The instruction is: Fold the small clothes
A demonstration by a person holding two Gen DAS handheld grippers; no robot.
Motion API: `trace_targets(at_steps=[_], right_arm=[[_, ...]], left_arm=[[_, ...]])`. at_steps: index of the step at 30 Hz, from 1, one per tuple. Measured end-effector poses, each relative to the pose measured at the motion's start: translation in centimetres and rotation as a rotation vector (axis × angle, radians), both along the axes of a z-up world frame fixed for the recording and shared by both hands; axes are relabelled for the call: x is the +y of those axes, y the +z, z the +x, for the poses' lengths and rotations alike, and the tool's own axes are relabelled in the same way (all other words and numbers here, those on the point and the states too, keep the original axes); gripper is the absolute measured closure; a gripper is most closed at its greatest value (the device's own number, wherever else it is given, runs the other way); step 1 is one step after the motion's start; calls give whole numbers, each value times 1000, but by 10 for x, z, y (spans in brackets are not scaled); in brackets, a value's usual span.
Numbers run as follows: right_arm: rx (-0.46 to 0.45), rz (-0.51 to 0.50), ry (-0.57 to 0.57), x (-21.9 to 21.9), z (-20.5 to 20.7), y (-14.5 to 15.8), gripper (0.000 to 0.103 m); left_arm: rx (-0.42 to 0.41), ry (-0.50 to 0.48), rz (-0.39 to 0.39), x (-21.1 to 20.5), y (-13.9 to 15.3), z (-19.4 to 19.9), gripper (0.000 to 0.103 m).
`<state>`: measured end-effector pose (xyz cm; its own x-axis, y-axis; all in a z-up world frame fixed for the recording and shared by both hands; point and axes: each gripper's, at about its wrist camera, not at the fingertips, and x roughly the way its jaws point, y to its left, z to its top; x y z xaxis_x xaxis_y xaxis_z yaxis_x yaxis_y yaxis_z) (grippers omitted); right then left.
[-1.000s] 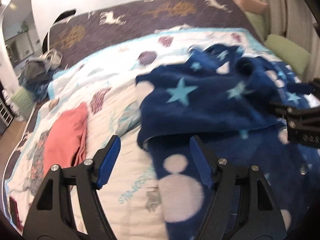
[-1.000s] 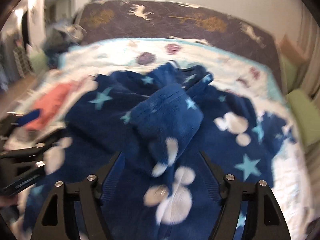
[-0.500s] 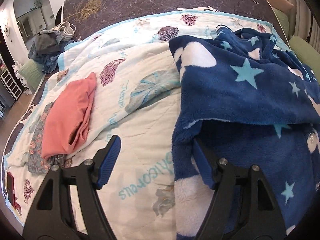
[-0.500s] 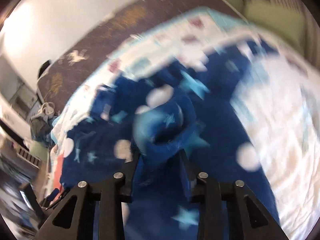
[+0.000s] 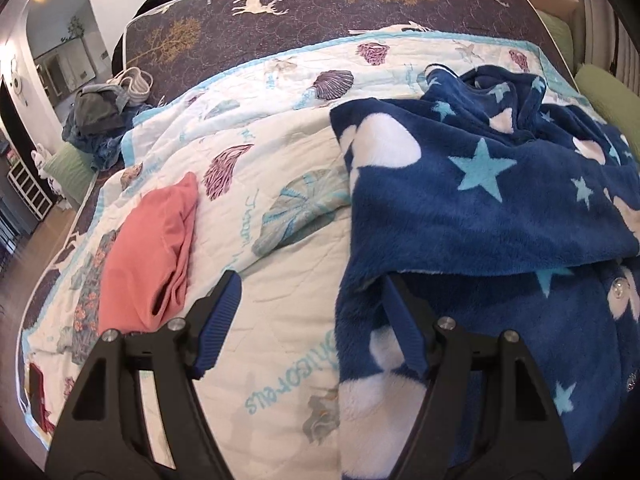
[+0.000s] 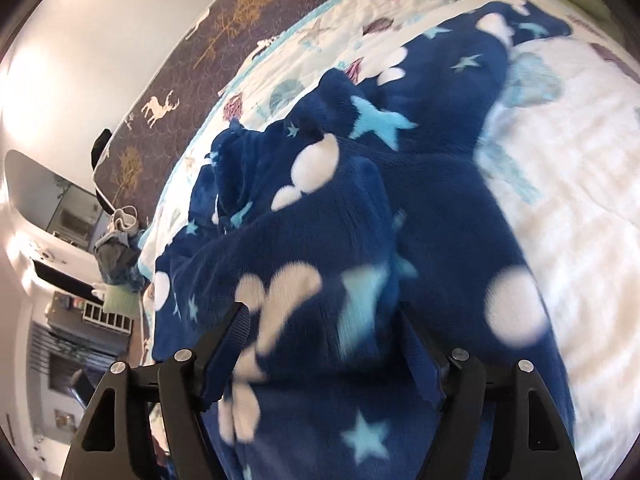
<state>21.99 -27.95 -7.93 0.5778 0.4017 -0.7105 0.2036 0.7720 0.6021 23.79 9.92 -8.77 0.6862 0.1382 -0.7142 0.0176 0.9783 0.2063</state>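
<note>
A dark blue fleece garment [image 5: 472,216] with light stars and white blobs lies on the bed's right half, its upper layer folded over the lower one. My left gripper [image 5: 312,316] is open at the garment's left edge; its right finger [image 5: 404,328] sits under the folded flap, its left finger over bare quilt. In the right wrist view the same garment [image 6: 320,240] fills the frame, and my right gripper [image 6: 324,340] has its jaws apart with a thick bunch of the fleece between them. The view is tilted and blurred.
A folded salmon-pink garment [image 5: 152,256] lies on the white shell-print quilt [image 5: 256,152] to the left. A pile of dark clothes [image 5: 100,120] sits at the bed's far left corner. Green cushions [image 5: 612,96] line the right side. A dark deer-print mattress cover [image 5: 320,4] lies beyond.
My left gripper moved forward, so its right finger now sits under the fleece flap. My right gripper swung and tilted, closed on the fleece half a second ago, and now stands wider with fleece between.
</note>
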Motion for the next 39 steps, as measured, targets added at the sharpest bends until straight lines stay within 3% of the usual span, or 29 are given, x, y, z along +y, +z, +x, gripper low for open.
trace_targets(at_steps=[3,4,5,8,12,15,17,21,23,25,27,31,33,36,38,39], right_arm=[[26,-32,16,0,30,-3,31],[32,-60,22,1,39,-3,51],[34,-87,27,2,42,-2,97],[-4,-145,72,8,46,12,95],[-274,-226,107,16,27,71,95],[-431,-234,114,13,15,103,95],[-403,-252,92,4,21,96,95],[-82,-302,93,-13,61,12,94],[-32,-251,91,-22,63,-17,90],[-82,-190,58,-30,52,-15,85],[-83,-209,52,-34,44,-4,84],[-133,-323,17,-42,22,23,83],[-174,-302,37,-41,10,36,84],[-208,-233,153,-22,3,45,85],[-208,-184,260,2,6,40,85],[-193,-173,298,12,9,35,85]], left_arm=[[16,-4,26,-6,-4,5,30],[21,-3,30,-6,-5,5,30],[26,-2,29,-6,-7,7,30],[28,6,23,-3,-8,7,30],[11,15,44,-6,-9,4,29],[-30,29,115,-13,-10,-2,25],[-42,48,167,-18,-12,-5,25],[-30,46,214,-23,-13,-10,25],[-36,46,206,-20,-9,-16,25],[-21,59,183,-13,-4,-20,25],[-34,81,112,-3,8,-27,26],[-186,126,-68,10,52,-46,30],[-211,81,-164,6,64,-43,30],[-175,-70,-326,-18,69,-16,30],[-152,-119,-323,-39,60,6,31],[-118,-120,-283,-50,48,22,31]])
